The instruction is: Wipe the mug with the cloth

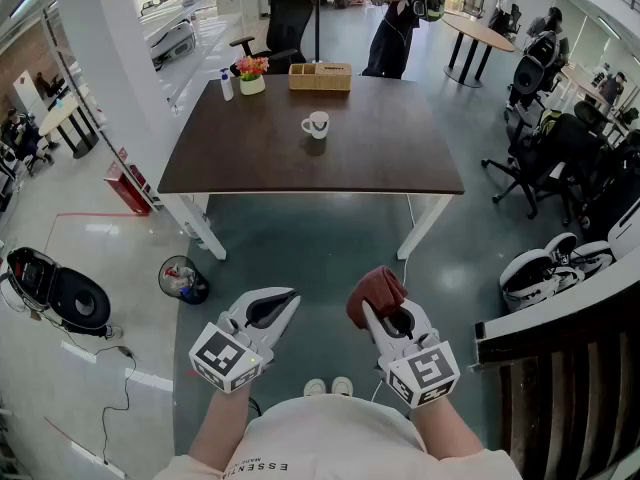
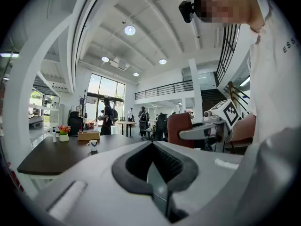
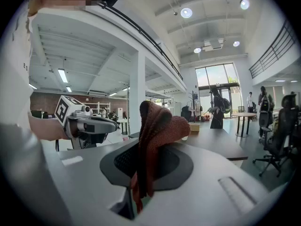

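A white mug [image 1: 316, 124] stands near the middle of a dark brown table [image 1: 250, 158], well ahead of both grippers. It also shows small and far off in the left gripper view, the mug [image 2: 93, 145] on the table [image 2: 51, 157]. My right gripper [image 1: 374, 310] is shut on a reddish-brown cloth [image 1: 376, 292], which bunches up above the jaws. In the right gripper view the cloth [image 3: 153, 140] hangs pinched in my right gripper [image 3: 141, 168]. My left gripper [image 1: 288, 299] is shut and holds nothing; its jaws meet in the left gripper view [image 2: 153, 150]. Both grippers hover over the floor, short of the table.
On the table's far end stand a flower pot [image 1: 252, 74], a small bottle [image 1: 226, 86] and a wooden box [image 1: 320, 76]. A bin [image 1: 184, 279] sits by the near left table leg. Office chairs [image 1: 545, 153] and a stair railing [image 1: 560, 363] are on the right, a person [image 1: 402, 18] beyond the table.
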`<state>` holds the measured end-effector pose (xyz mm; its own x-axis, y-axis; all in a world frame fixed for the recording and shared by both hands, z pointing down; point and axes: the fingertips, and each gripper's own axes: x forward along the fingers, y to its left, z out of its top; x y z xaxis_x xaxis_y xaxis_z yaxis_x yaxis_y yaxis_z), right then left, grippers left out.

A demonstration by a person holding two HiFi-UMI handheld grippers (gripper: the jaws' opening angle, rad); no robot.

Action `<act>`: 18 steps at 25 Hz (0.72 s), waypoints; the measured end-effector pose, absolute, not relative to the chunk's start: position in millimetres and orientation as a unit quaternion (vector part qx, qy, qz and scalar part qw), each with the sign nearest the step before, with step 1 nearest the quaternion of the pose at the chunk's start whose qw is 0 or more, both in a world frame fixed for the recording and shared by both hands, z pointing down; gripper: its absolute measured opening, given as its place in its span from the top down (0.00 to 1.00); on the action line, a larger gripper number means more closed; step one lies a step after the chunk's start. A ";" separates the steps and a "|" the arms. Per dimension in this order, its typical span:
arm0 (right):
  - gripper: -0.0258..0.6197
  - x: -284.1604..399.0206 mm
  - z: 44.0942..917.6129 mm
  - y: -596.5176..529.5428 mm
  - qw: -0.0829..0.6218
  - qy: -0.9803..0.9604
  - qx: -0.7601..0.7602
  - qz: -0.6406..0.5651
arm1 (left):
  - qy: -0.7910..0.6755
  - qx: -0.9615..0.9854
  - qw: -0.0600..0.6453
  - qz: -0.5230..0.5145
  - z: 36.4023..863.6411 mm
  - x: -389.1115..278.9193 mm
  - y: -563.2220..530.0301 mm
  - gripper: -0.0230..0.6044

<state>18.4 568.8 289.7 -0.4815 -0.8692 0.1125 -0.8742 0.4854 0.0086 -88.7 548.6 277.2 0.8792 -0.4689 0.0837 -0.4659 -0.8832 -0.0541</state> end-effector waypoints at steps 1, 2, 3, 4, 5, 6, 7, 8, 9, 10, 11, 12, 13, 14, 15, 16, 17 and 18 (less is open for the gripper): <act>0.84 18.2 288.9 568.9 0.051 -0.860 0.507 0.025 | 0.241 -0.969 0.016 -0.047 276.7 -88.9 548.7 0.96; 0.84 18.0 288.2 568.9 0.051 -0.860 0.507 0.025 | 0.241 -0.969 0.016 -0.047 276.1 -89.1 548.8 0.96; 0.84 18.0 287.8 569.0 0.051 -0.860 0.507 0.025 | 0.241 -0.969 0.016 -0.046 275.7 -89.2 548.8 0.96; 0.84 18.1 287.7 569.0 0.052 -0.860 0.508 0.025 | 0.241 -0.969 0.016 -0.046 275.4 -89.1 548.7 0.96; 0.84 18.4 288.0 569.0 0.053 -0.859 0.509 0.026 | 0.241 -0.969 0.016 -0.046 275.5 -88.9 548.5 0.96; 0.84 19.0 288.7 568.6 0.054 -0.858 0.510 0.026 | 0.240 -0.969 0.015 -0.046 276.0 -88.7 548.0 0.96; 0.84 19.8 289.7 568.0 0.055 -0.856 0.513 0.027 | 0.240 -0.970 0.015 -0.046 276.7 -88.6 547.5 0.96; 0.84 20.7 290.6 567.2 0.055 -0.855 0.516 0.028 | 0.240 -0.970 0.015 -0.046 277.3 -88.6 546.9 0.96; 0.84 21.5 291.2 566.5 0.054 -0.853 0.518 0.028 | 0.240 -0.970 0.015 -0.046 277.6 -88.8 546.4 0.96; 0.84 22.0 291.3 565.9 0.052 -0.852 0.520 0.029 | 0.239 -0.970 0.014 -0.046 277.7 -89.0 546.1 0.96; 0.83 22.4 291.2 565.3 0.048 -0.851 0.521 0.030 | 0.239 -0.970 0.014 -0.045 277.8 -89.5 545.7 0.96; 0.83 22.8 291.2 564.4 0.045 -0.851 0.523 0.033 | 0.239 -0.970 0.014 -0.045 278.0 -90.0 545.1 0.96; 0.83 23.4 291.5 563.4 0.041 -0.850 0.524 0.038 | 0.239 -0.970 0.014 -0.045 278.3 -90.6 544.3 0.96; 0.83 24.2 291.9 562.3 0.039 -0.848 0.526 0.042 | 0.239 -0.970 0.014 -0.045 278.8 -91.3 543.5 0.96; 0.83 25.0 292.4 561.0 0.037 -0.847 0.528 0.045 | 0.239 -0.970 0.014 -0.044 279.2 -92.0 542.5 0.96; 0.83 25.4 292.7 559.7 0.036 -0.847 0.529 0.048 | 0.239 -0.970 0.013 -0.043 279.4 -92.8 541.4 0.96; 0.83 25.4 293.0 558.3 0.035 -0.846 0.530 0.049 | 0.239 -0.970 0.013 -0.043 279.7 -93.7 540.2 0.96; 0.83 24.9 293.7 556.9 0.036 -0.845 0.531 0.050 | 0.239 -0.970 0.013 -0.042 280.2 -95.0 539.1 0.96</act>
<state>24.9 556.9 293.7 -0.4340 -0.8937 0.1135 -0.9009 0.4315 -0.0471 -95.0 539.1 280.2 0.8825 -0.4641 0.0756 -0.4620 -0.8858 -0.0451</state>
